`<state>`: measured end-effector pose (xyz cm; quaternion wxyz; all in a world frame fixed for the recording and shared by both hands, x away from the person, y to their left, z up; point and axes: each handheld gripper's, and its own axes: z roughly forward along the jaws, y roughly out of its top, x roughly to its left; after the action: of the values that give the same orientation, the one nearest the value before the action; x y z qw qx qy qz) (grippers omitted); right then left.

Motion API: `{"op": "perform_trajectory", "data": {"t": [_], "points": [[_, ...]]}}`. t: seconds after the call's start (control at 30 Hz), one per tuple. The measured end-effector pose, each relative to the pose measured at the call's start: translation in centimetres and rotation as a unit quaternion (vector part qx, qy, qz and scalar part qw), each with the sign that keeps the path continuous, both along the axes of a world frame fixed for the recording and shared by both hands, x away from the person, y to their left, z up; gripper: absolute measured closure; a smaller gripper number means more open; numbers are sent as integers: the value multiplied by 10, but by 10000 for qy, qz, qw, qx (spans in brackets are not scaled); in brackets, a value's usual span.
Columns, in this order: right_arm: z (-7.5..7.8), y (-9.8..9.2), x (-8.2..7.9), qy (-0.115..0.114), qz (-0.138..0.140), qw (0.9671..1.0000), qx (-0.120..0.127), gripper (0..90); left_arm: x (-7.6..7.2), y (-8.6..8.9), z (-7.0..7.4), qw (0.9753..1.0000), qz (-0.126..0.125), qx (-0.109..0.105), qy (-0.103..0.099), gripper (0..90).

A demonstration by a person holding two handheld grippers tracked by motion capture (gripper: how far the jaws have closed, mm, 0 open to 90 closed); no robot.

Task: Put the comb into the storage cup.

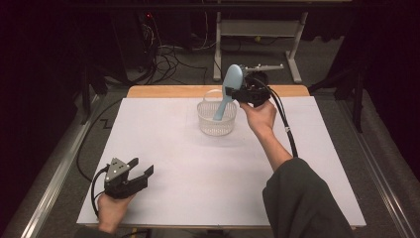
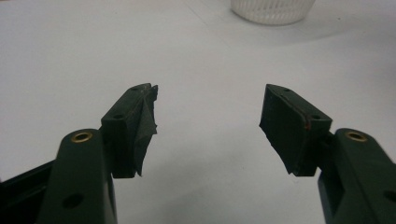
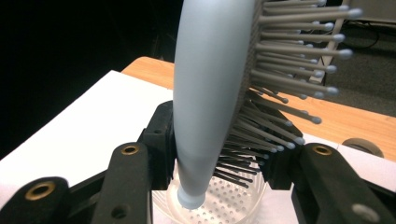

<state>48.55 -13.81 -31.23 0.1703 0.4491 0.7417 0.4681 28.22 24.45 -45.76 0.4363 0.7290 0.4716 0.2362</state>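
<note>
Your right gripper (image 1: 236, 94) clamps the hairbrush (image 1: 227, 95) above the basket (image 1: 216, 125) near the table's (image 1: 208, 168) far edge; your left gripper (image 1: 140, 167) gapes wide near its front-left corner.

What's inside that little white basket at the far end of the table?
The handle end of a blue hairbrush, held by the right gripper, dips into the basket. Its perforated floor looks otherwise bare; the brush hides part of it.

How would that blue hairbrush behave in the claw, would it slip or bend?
The hairbrush looks like stiff plastic, so it probably won't bend. The right claw grips across back and bristles; the bristles likely flex, so it could shift. Its smooth rounded back may be slippery.
</note>
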Motion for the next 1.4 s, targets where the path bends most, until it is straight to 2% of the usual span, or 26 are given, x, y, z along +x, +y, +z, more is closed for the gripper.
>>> {"op": "perform_trajectory", "data": {"t": [0.3,0.8,1.23,1.4], "points": [[-14,7,4,119,19,9999,-78,549,-1,-1,0,10000,-10,3,11,359],[-34,22,11,342,87,9994,-24,542,-2,-1,0,10000,-29,-3,-48,358],[-41,27,12,402,118,9991,-91,528,-2,-1,0,10000,-33,-30,-31,355],[-42,23,12,420,123,9990,-121,516,-3,-1,0,10000,-38,-23,-41,354]]}}
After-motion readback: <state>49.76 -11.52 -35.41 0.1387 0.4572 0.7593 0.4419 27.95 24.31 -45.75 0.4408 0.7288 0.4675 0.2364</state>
